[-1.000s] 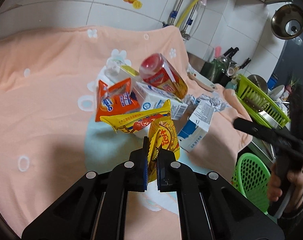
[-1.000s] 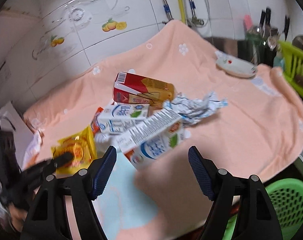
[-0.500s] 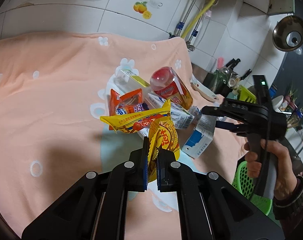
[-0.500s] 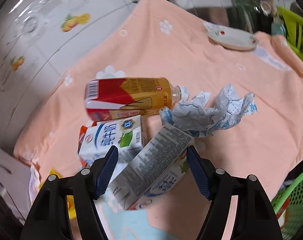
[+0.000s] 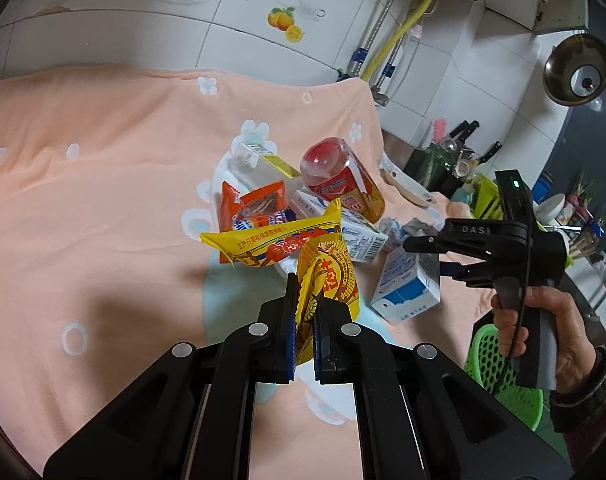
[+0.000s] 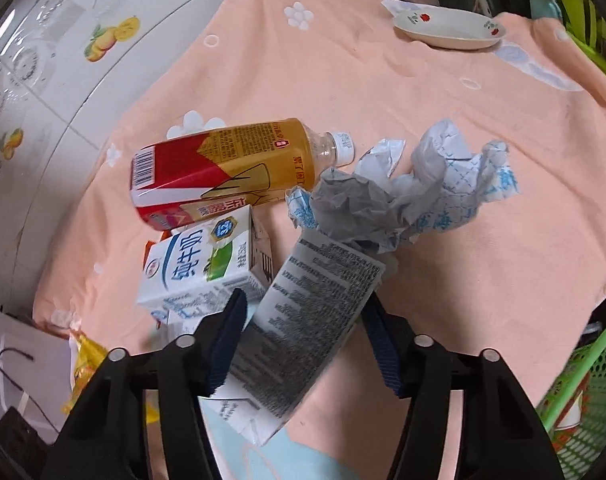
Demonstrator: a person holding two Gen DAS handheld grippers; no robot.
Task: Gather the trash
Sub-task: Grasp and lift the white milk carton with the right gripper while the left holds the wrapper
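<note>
The carton (image 6: 311,320) lies tilted on the cloth (image 6: 483,208), between the right gripper's (image 6: 303,336) spread jaws. The left gripper (image 5: 303,320) pinches a yellow wrapper (image 5: 327,280). Closing could nudge the paper wad (image 6: 403,196) or skew the carton. The basket (image 6: 583,392) waits past the edge.

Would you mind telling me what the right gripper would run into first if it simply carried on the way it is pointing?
Most likely the tilted milk carton, which already sits between the open fingers of the right gripper. Beyond it lies the crumpled paper, though depth is hard to judge.
</note>
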